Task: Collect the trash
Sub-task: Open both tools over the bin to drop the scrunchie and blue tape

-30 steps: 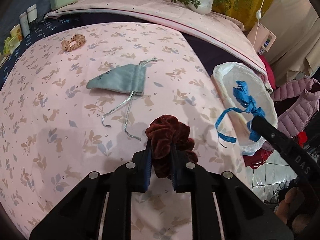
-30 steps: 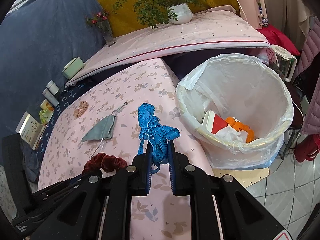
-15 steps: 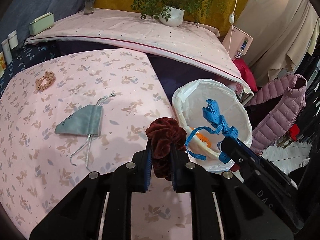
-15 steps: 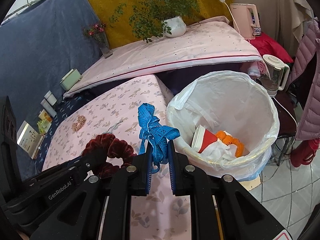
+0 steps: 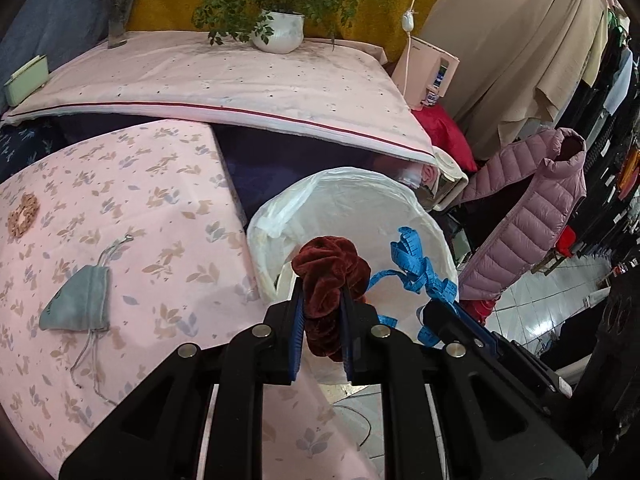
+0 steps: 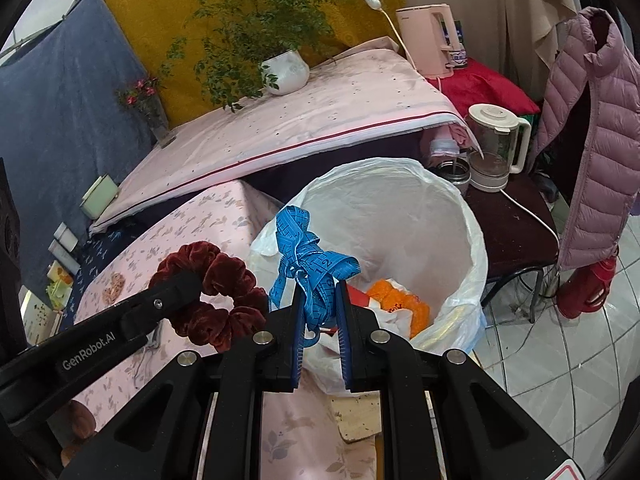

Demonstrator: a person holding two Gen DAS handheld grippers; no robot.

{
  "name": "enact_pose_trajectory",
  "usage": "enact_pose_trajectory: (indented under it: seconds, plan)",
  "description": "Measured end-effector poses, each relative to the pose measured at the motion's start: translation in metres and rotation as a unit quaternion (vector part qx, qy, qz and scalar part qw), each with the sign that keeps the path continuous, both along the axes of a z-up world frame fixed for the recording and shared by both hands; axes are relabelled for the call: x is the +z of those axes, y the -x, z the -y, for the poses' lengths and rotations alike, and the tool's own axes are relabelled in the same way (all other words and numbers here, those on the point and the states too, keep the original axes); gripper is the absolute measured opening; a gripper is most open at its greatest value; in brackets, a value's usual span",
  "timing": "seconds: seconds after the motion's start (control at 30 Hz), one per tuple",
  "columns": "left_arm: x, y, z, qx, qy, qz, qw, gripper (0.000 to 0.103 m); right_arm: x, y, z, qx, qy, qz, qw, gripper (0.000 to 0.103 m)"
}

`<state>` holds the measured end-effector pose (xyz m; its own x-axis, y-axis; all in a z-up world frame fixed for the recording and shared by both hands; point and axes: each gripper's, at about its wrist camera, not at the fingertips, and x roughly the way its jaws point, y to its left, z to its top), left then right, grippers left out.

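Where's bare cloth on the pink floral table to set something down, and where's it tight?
Free: the floral tablecloth between the tan scrunchie, the grey pouch and the bin-side edge; also the strip nearer the camera, below the pouch's cords. Tight: over the trash bin, where the left gripper with the maroon scrunchie and the right gripper with the blue tape measure crowd together.

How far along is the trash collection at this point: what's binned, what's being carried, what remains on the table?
Done: orange and white scraps lie in the white-lined bin. In hand: the left claw grips a dark red velvet scrunchie, the right claw a blue measuring tape, both near the bin. Left: a grey drawstring pouch and a tan scrunchie.
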<state>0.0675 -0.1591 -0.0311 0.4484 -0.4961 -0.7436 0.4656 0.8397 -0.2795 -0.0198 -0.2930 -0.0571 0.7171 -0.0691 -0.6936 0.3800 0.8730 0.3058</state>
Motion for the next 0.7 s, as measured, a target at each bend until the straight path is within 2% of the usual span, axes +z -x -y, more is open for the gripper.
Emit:
enact_pose_trajectory:
  seconds: [0.27, 0.3, 0.37, 0.7]
  plan:
    - [-0.008, -0.014, 0.029, -0.012, 0.004, -0.012, 0.9999, 0.018, -0.010, -0.003, 0.022, -0.021, -0.004, -0.012, 1.000, 0.014]
    - [-0.009, -0.015, 0.030, -0.008, 0.001, -0.013, 0.9999, 0.021, -0.012, -0.004, 0.023, -0.021, -0.005, -0.013, 1.000, 0.014]
    - [-0.012, -0.018, 0.029, 0.003, -0.005, -0.017, 0.9998, 0.044, -0.013, -0.006, 0.024, -0.022, -0.006, -0.014, 1.000, 0.014]
    - [-0.016, -0.020, 0.019, 0.021, -0.018, -0.010, 0.9996, 0.045, -0.015, -0.013, 0.020, -0.017, -0.006, -0.015, 1.000, 0.014]
